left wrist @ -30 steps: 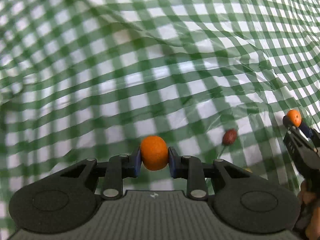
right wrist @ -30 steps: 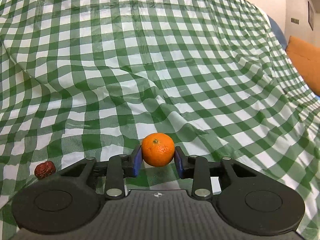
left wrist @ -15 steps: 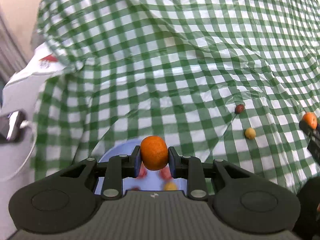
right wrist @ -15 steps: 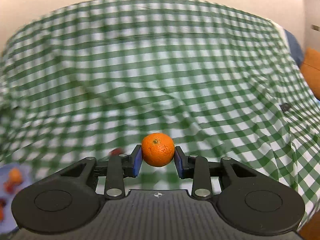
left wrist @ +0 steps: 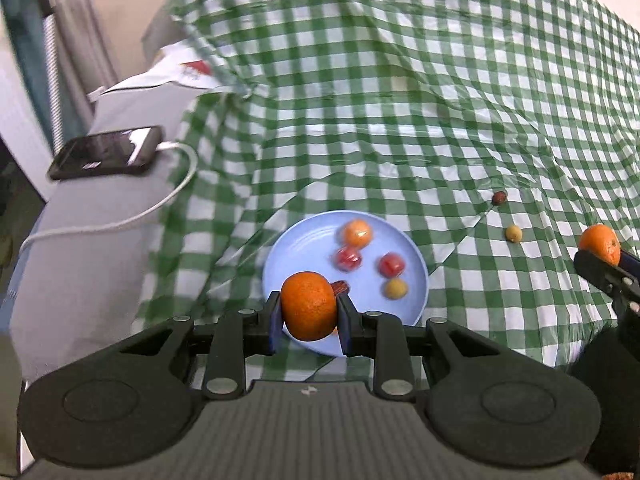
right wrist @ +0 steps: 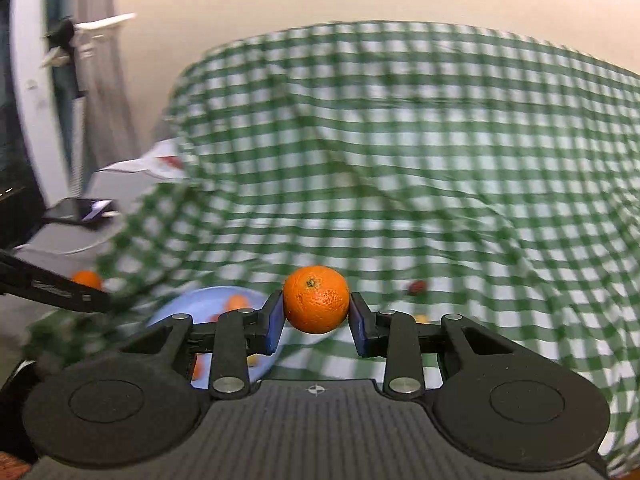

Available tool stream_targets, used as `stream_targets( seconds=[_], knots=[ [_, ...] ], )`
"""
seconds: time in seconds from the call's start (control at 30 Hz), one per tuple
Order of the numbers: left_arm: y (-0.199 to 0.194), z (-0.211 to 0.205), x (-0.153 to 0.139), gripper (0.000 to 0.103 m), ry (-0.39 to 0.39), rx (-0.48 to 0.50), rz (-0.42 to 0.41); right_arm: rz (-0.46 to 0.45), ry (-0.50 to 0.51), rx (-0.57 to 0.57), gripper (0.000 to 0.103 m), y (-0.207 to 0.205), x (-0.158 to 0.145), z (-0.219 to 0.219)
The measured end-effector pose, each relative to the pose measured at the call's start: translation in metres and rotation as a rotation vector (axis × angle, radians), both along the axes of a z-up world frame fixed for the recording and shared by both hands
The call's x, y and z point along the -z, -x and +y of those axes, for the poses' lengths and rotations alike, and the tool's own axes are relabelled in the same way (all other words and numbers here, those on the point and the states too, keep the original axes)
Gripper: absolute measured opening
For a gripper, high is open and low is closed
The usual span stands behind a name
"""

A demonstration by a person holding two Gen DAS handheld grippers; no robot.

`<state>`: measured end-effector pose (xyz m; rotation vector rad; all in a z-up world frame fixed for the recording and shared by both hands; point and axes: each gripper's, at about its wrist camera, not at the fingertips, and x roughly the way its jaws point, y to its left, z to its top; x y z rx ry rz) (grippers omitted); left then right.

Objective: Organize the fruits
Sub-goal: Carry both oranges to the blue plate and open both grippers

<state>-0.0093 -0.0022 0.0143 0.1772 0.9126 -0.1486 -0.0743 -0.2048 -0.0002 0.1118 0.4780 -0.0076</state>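
Observation:
My left gripper (left wrist: 308, 322) is shut on an orange mandarin (left wrist: 308, 305) and hangs above the near rim of a light blue plate (left wrist: 296, 248). On the plate lie a small orange fruit (left wrist: 357, 233), two red fruits (left wrist: 349, 258) and a yellow one (left wrist: 396, 289). My right gripper (right wrist: 316, 316) is shut on a second mandarin (right wrist: 316, 299); it shows at the right edge of the left wrist view with that mandarin (left wrist: 600, 243). A dark red fruit (left wrist: 499, 197) and a small yellow fruit (left wrist: 513, 233) lie loose on the checked cloth, right of the plate.
A green-and-white checked cloth (left wrist: 400, 100) covers the table in folds. To the left, a phone (left wrist: 106, 153) with a white cable (left wrist: 120, 220) lies on a grey surface, with a white printed bag (left wrist: 172, 72) behind it. A beige wall stands beyond.
Both grippers rose and swung left, each still holding its mandarin. The blue plate, the phone and the table's left edge came into view; the loose fruits shifted right.

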Motion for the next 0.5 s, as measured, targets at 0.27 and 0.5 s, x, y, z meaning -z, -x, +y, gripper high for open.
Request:
stream_targets(
  seconds=[0.27, 0.5],
  knots=[
    [0.024, 0.033, -0.003, 0.03, 0.033, -0.034, -0.015, 0.027, 0.058, -0.125, 0.036, 0.016, -0.001, 0.05],
    [0.031, 0.042, -0.003, 0.03, 0.052, -0.039, -0.026, 0.024, 0.12, -0.177, 0.036, 0.023, -0.002, 0.07]
  ],
)
